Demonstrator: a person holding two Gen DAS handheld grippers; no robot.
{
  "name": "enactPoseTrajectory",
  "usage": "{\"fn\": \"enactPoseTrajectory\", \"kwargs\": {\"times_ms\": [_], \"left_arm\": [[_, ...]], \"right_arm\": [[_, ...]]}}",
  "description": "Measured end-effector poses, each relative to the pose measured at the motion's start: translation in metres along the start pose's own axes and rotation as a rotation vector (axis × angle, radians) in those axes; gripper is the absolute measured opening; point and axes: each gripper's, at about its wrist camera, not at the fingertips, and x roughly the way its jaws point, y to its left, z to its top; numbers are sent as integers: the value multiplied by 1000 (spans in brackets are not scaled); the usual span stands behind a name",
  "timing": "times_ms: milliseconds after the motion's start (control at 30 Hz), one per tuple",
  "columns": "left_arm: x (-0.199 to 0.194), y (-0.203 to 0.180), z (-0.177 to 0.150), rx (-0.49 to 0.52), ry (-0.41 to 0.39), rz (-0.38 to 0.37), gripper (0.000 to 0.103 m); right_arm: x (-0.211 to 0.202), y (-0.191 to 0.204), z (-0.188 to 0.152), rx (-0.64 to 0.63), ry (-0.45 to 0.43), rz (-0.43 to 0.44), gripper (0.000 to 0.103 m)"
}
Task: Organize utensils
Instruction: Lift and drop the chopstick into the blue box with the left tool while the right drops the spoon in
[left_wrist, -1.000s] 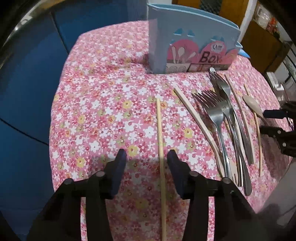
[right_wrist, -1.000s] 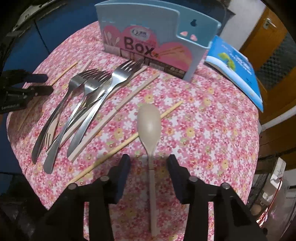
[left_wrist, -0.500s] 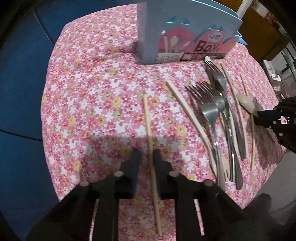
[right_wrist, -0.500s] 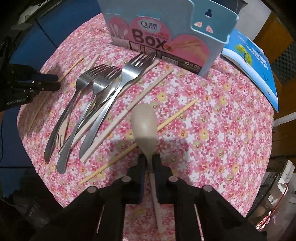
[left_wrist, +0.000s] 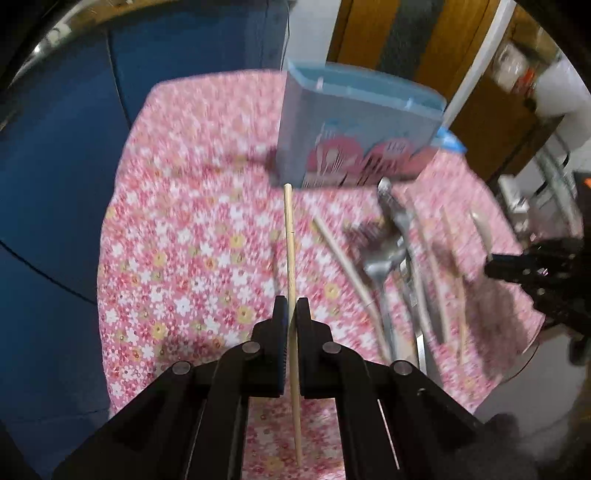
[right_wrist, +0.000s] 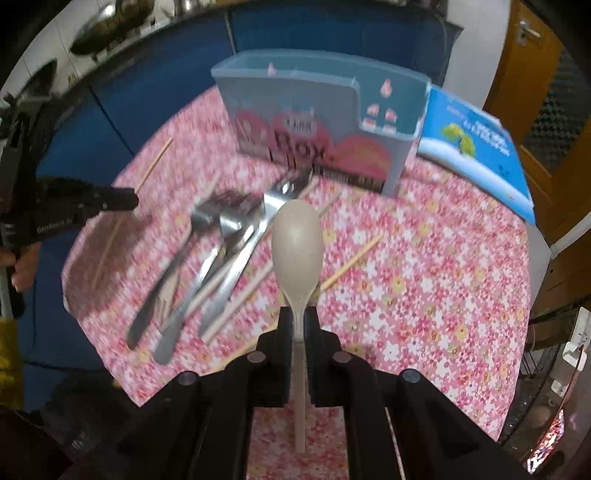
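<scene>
my left gripper (left_wrist: 291, 314) is pinched tight on a single wooden chopstick (left_wrist: 289, 243), gripped well back along its length so the front end pokes out toward the blue utensil box (left_wrist: 354, 129) and the rear tip hangs below the fingers. it looks light and stiff, but thin and round, so i expect it to swivel in the pads if i swing fast; a hold nearer its middle would steady it.

my right gripper (right_wrist: 298, 321) is clamped on the neck of a beige spoon (right_wrist: 297, 240), bowl forward and clear of the floral tablecloth (right_wrist: 424, 280). it looks like light plastic, smooth and a bit slippery, top-heavy toward the bowl, so the neck seems the right place to hold.

the steel forks (right_wrist: 221, 254), heavier and slicker by their look, lie with more chopsticks (right_wrist: 349, 264) on the cloth before the box.
</scene>
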Motion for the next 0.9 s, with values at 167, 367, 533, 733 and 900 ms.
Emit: {"fn": "enactPoseTrajectory", "kwargs": {"times_ms": [167,367,533,733,900], "left_arm": [[-32,-3,6,-15,-189,1,2],[-48,-5,38,-53,-333,-10,2],[-55,-5,66,-88,-412,-29,2],[-55,-5,104,-111,-480,-34,2],[-58,-8,134,-123,-570,-11,2]], "right_arm": [[-33,-1,1,32,-191,-8,8],[-63,-10,14,92,-369,-9,8],[-75,-13,39,108,-449,-18,8],[-85,-23,71,113,-503,-38,8],[-93,-34,94,117,-544,-61,8]]}}
